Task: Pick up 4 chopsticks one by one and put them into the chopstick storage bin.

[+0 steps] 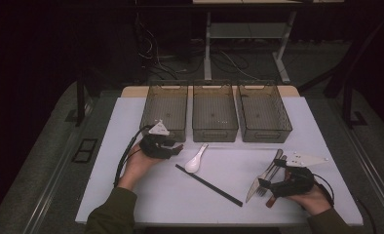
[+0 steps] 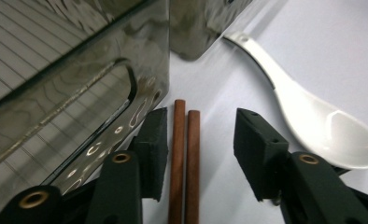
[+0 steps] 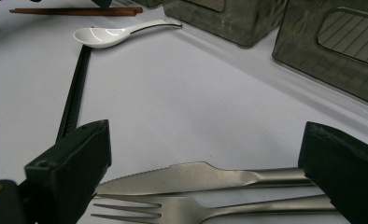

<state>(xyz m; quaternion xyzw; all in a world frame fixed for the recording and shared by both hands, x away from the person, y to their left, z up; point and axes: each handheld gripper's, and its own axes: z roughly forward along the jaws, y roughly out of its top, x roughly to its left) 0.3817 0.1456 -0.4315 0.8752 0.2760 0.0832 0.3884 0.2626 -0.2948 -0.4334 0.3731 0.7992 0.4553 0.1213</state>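
Beyond my fingers stood a white-topped table [image 1: 131, 112] on grey floor [image 1: 48, 146]; farther off, a white desk frame [image 1: 248, 34], loose cables [image 1: 151, 53], dark surroundings.

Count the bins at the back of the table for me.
3, side by side in a row: left bin, middle bin, right bin. All look empty.

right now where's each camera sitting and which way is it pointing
High view: fixed above the person's side, facing forward and down on the white table and three bins; both forearms, the left gripper and right gripper show.
Left gripper view: rides the left gripper, low over the table; its open jaws straddle brown chopsticks beside a bin wall.
Right gripper view: rides the right gripper; open jaws flank a knife and fork.
Shared: all three views show the white spoon.
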